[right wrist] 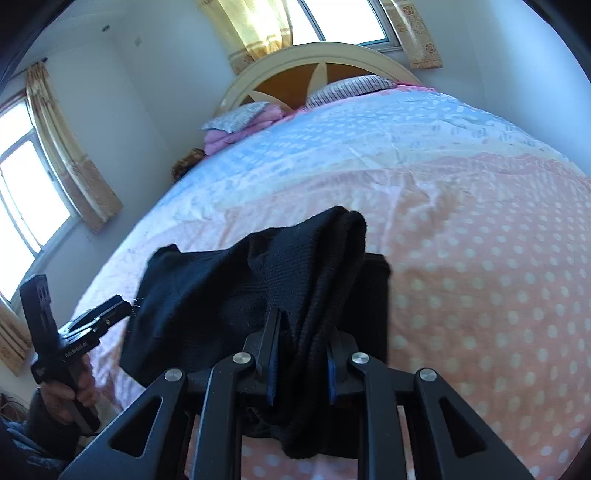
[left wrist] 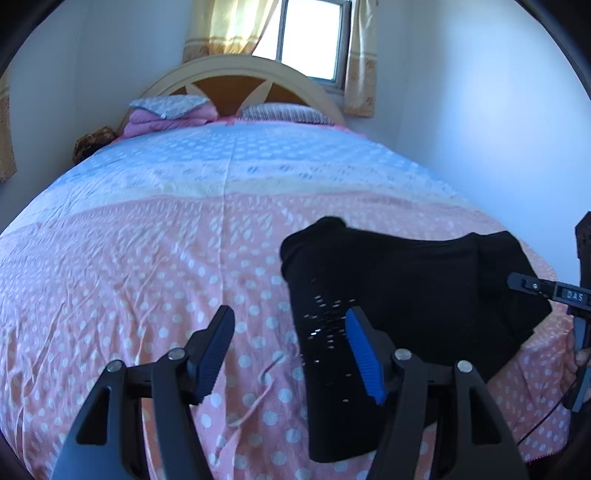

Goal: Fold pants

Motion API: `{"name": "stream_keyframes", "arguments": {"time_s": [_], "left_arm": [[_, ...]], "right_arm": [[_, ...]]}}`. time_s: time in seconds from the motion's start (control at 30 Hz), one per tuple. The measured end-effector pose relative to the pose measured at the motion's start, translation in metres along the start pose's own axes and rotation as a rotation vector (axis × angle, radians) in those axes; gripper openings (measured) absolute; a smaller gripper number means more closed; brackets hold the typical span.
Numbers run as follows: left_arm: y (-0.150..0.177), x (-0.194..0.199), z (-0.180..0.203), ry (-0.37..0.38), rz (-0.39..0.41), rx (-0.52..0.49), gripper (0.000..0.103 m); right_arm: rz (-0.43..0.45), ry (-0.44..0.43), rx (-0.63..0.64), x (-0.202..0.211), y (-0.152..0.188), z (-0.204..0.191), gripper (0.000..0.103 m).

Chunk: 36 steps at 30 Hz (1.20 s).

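Observation:
Black pants (left wrist: 406,295) lie partly folded on the bedspread (left wrist: 147,277) near the bed's front right. My left gripper (left wrist: 291,339) is open and empty; its right finger sits over the pants' left edge. In the right wrist view, my right gripper (right wrist: 301,354) is shut on a bunched fold of the black pants (right wrist: 229,291) and holds it lifted above the rest of the garment. The right gripper's body also shows at the right edge of the left wrist view (left wrist: 554,291).
The bed has a pink and blue polka-dot bedspread (right wrist: 480,221). Pillows (left wrist: 284,112) and folded pink bedding (left wrist: 166,114) lie by the curved headboard (left wrist: 240,74). A window with yellow curtains (left wrist: 314,33) is behind. White walls flank the bed.

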State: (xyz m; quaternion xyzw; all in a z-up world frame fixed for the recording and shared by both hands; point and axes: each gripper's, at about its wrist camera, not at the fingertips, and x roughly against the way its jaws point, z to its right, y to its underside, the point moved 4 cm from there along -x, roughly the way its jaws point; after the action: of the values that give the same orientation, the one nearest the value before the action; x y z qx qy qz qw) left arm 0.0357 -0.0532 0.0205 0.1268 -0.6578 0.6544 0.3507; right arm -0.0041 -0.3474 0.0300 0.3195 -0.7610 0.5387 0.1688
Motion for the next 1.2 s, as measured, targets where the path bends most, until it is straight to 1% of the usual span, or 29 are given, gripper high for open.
{"name": "stream_keyframes", "arguments": {"time_s": [0.07,0.2,0.3,0.33,0.43,0.47,0.57,0.6,0.67,0.77,0.83,0.87,0.93,0.97,1.03,1.07,1.13,1.2], "left_arm": [[0.002,-0.008,0.003,-0.028,-0.019,-0.012,0.065],[0.013,-0.022,0.007,-0.090,-0.051,-0.058,0.065],[0.018,-0.021,0.013,-0.124,-0.070,-0.073,0.066],[0.018,-0.020,0.014,-0.132,-0.069,-0.076,0.067],[0.017,-0.022,0.013,-0.176,-0.063,-0.093,0.077],[0.017,-0.021,0.012,-0.182,-0.063,-0.093,0.078],[0.014,-0.017,0.009,-0.183,-0.062,-0.070,0.078],[0.012,-0.013,0.010,-0.189,-0.050,-0.069,0.078],[0.005,-0.001,0.017,-0.211,-0.001,-0.092,0.078],[-0.010,0.015,0.034,-0.194,0.064,-0.140,0.078],[-0.018,0.016,0.044,-0.166,0.080,-0.154,0.078],[-0.020,0.012,0.049,-0.159,0.075,-0.164,0.078],[-0.020,-0.001,0.053,-0.165,0.046,-0.168,0.078],[-0.018,-0.011,0.051,-0.173,0.018,-0.157,0.078],[-0.009,-0.028,0.043,-0.169,-0.046,-0.111,0.078],[-0.004,-0.034,0.038,-0.162,-0.066,-0.084,0.078],[0.002,-0.038,0.027,-0.144,-0.071,-0.032,0.079],[0.005,-0.040,0.020,-0.149,-0.078,-0.009,0.082]], "right_arm": [[-0.027,-0.009,-0.014,-0.004,0.005,0.007,0.020],[-0.034,0.013,-0.020,-0.013,0.010,0.013,0.021],[-0.036,0.023,-0.017,-0.014,0.011,0.011,0.021],[-0.038,0.025,-0.021,-0.016,0.011,0.012,0.021],[-0.038,0.025,-0.029,-0.018,0.011,0.013,0.021],[-0.038,0.027,-0.027,-0.018,0.011,0.012,0.021],[-0.031,0.038,-0.015,-0.019,0.011,0.011,0.021],[-0.026,0.043,-0.009,-0.019,0.011,0.009,0.021],[-0.020,0.055,0.009,-0.019,0.011,0.007,0.022],[-0.017,0.070,0.027,-0.019,0.012,0.005,0.023],[-0.014,0.071,0.027,-0.019,0.012,0.005,0.023],[-0.013,0.071,0.028,-0.019,0.012,0.005,0.024],[-0.008,0.074,0.035,-0.018,0.012,0.003,0.025],[-0.002,0.077,0.043,-0.017,0.012,0.001,0.026],[0.009,0.075,0.056,-0.016,0.011,-0.002,0.031],[0.013,0.072,0.057,-0.015,0.010,-0.003,0.032],[0.028,0.062,0.051,-0.010,0.006,-0.004,0.033],[0.082,0.041,0.014,0.001,0.000,0.000,0.033]]}}
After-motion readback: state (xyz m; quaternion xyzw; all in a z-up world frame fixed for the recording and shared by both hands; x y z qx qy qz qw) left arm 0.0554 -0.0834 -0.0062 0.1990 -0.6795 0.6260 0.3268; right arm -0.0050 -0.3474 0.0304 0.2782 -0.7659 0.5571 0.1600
